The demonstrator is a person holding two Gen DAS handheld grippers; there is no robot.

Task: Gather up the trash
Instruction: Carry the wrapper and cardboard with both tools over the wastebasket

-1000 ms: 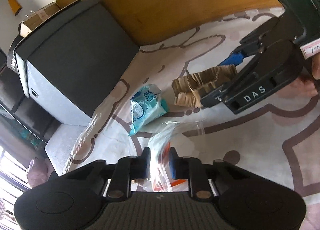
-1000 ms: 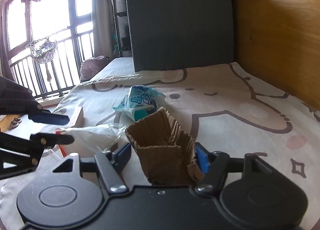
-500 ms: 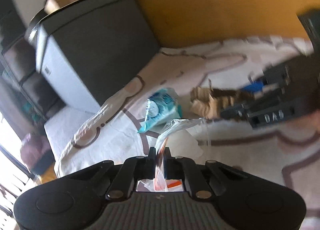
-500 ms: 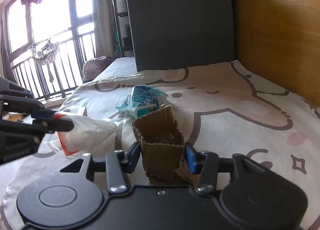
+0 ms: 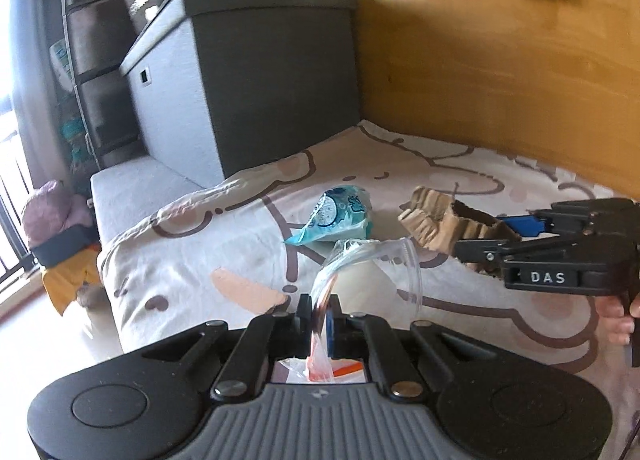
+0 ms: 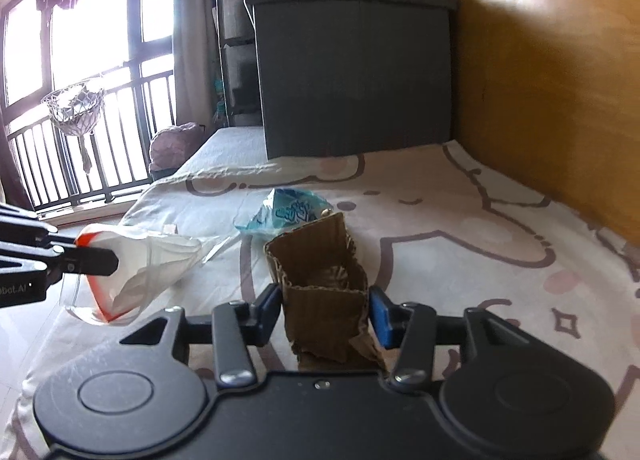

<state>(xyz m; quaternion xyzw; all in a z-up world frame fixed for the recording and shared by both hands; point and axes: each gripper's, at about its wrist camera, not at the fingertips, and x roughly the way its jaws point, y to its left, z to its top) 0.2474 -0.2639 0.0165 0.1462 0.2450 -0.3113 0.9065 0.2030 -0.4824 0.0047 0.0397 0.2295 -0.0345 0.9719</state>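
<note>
Left gripper point(image 5: 319, 314): my jaws are pinched tight on the rim of a clear plastic zip bag with a red-orange seal strip point(image 5: 372, 260); the bag's mouth stands up in front of the fingers and white crumpled paper shows inside it.
Right gripper point(image 6: 325, 306): my jaws are narrowed onto a torn piece of brown corrugated cardboard point(image 6: 320, 268), pads pressing both its sides, top edge upright above the fingers.
Cardboard vs bag: in my left view the cardboard point(image 5: 452, 228) sits just right of and beyond the bag's mouth; apart, not touching.
Blue-and-white crumpled plastic wrapper point(image 5: 340, 216): lies loose on the bedsheet, beyond both held items.
Surface: cream bedsheet with brown cartoon outlines point(image 6: 480, 228).
Background: dark grey lidded storage box point(image 6: 352, 72) at the far end of the bed, against a wooden wall panel point(image 6: 560, 80).
Right hand point(image 5: 618, 320): fingers visible at the gripper's handle, frame edge.
</note>
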